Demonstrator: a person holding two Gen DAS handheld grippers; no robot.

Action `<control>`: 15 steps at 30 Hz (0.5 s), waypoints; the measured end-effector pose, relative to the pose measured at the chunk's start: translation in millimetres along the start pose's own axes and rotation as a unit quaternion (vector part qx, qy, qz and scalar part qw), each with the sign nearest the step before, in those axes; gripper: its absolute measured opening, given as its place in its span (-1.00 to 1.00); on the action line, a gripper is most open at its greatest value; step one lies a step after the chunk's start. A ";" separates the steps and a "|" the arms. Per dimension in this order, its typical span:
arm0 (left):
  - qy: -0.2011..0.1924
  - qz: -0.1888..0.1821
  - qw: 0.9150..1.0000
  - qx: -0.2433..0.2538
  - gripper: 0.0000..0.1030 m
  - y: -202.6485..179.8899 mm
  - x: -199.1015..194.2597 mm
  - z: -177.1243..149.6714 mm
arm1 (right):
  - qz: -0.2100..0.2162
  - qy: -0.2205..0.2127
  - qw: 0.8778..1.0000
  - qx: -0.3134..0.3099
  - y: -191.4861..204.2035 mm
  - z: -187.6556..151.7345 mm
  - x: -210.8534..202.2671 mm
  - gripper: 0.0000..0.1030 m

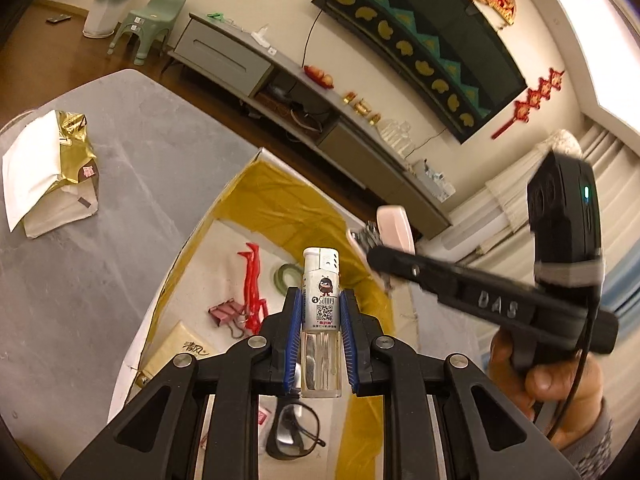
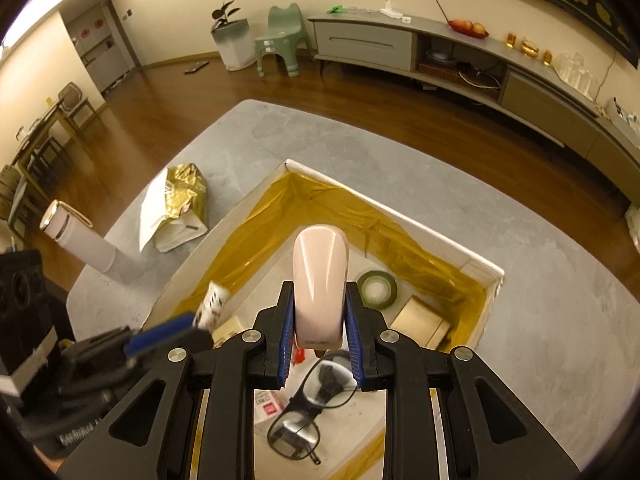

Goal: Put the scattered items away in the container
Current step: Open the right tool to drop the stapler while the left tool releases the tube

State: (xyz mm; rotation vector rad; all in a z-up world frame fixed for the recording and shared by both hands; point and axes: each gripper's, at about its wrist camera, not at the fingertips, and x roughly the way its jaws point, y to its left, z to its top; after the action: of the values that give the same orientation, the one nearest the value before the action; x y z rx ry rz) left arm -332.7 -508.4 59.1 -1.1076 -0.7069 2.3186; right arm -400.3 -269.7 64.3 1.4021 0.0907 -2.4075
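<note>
The lighter [image 1: 321, 320] sits upright between the blue pads of the left gripper [image 1: 320, 316], pinched around its label with the clear fuel tank below and the white cap poking out past the fingertips. It hangs over the open box [image 2: 476, 262], the white one lined with gold foil, which stands on the grey table [image 2: 560, 320]. The right gripper [image 2: 320, 312] is closed the same way on a pale pink stapler [image 2: 319, 280], nose pointing forward, also above the box.

Inside already lie a pair of glasses [image 2: 308, 408], a roll of green tape [image 2: 377, 289], a pink binder clip [image 1: 227, 312], a red plastic piece [image 1: 252, 288] and a flat gold packet [image 2: 420, 322].

To my eye the step in hand is the drop. It would go best if each tool came down low over a bare patch of the box floor before the fingers part, so that neither thing lands on the glasses lenses; the stapler looks heavy enough to mark them. Releasing one at a time would also keep the two tools from knocking, as they are near each other.

Both grippers tilt downward into the box. The right hand [image 1: 552, 384] wraps the handle from below, a grey sleeve at the wrist. A torn gold bag [image 2: 180, 208] and a white cylinder [image 2: 80, 240] remain out on the table.
</note>
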 end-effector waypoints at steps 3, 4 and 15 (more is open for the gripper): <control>0.004 0.027 0.999 0.040 -0.61 -10.0 3.3 -2.5 | -0.007 0.006 1.000 -0.013 3.1 5.3 8.7 -0.53; 0.007 0.026 0.999 0.044 -0.61 -11.7 4.7 -3.3 | -0.010 0.008 1.000 -0.018 5.0 7.1 12.0 -0.53; 0.025 0.035 0.998 0.043 -0.61 -17.2 19.0 -4.4 | -0.044 0.027 0.996 -0.070 19.3 28.5 43.8 -0.52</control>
State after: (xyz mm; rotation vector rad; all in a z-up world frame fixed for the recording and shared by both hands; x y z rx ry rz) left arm -336.6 -482.8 56.9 -1.1638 -0.5531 2.3483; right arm -437.2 -306.1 43.7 1.4256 0.3347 -2.3830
